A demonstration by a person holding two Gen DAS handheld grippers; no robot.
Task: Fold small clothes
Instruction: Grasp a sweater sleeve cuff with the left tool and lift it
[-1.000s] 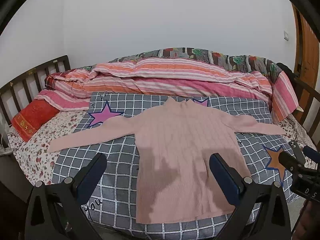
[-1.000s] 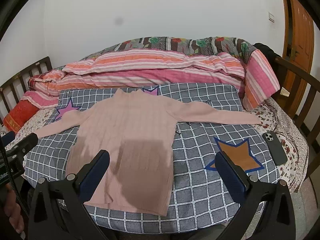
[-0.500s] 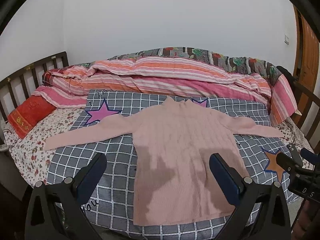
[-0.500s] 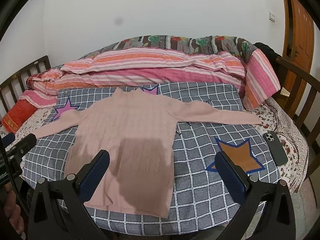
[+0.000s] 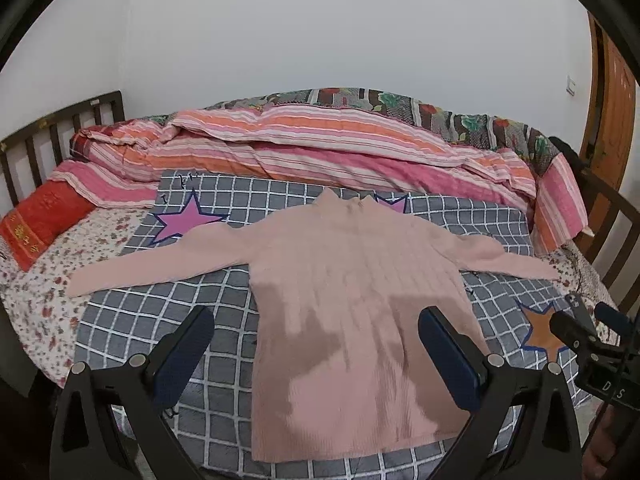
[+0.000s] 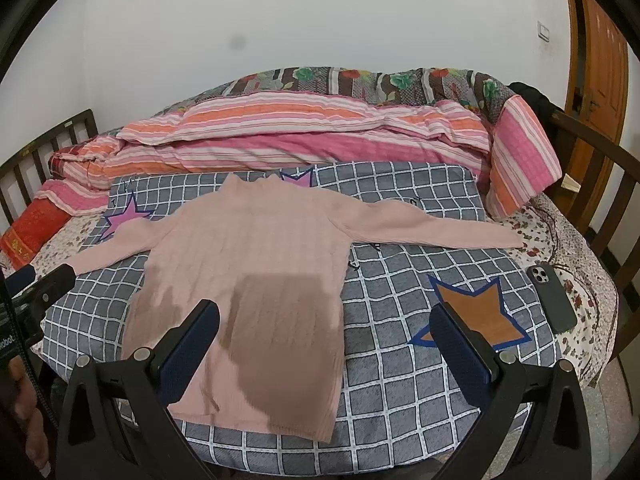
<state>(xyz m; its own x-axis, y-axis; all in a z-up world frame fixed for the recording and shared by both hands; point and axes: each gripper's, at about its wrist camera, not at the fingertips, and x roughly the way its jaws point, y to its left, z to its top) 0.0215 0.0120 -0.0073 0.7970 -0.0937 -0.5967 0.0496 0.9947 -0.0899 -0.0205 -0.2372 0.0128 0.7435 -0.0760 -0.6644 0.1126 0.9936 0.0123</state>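
A pink ribbed sweater lies flat, front down or up I cannot tell, on a grey checked blanket, both sleeves spread out sideways. It also shows in the right wrist view. My left gripper is open and empty, held above the sweater's lower half. My right gripper is open and empty, above the sweater's lower right hem and the blanket. Neither touches the cloth.
A striped pink and orange quilt is bunched along the far side of the bed. A red pillow lies at the left. A dark phone lies at the bed's right edge. Wooden bed rails stand at both sides.
Both grippers have shifted slightly back and left over the bed; the sweater sits a little lower and more central in view. The sweater itself has not moved. Both grippers stay open.
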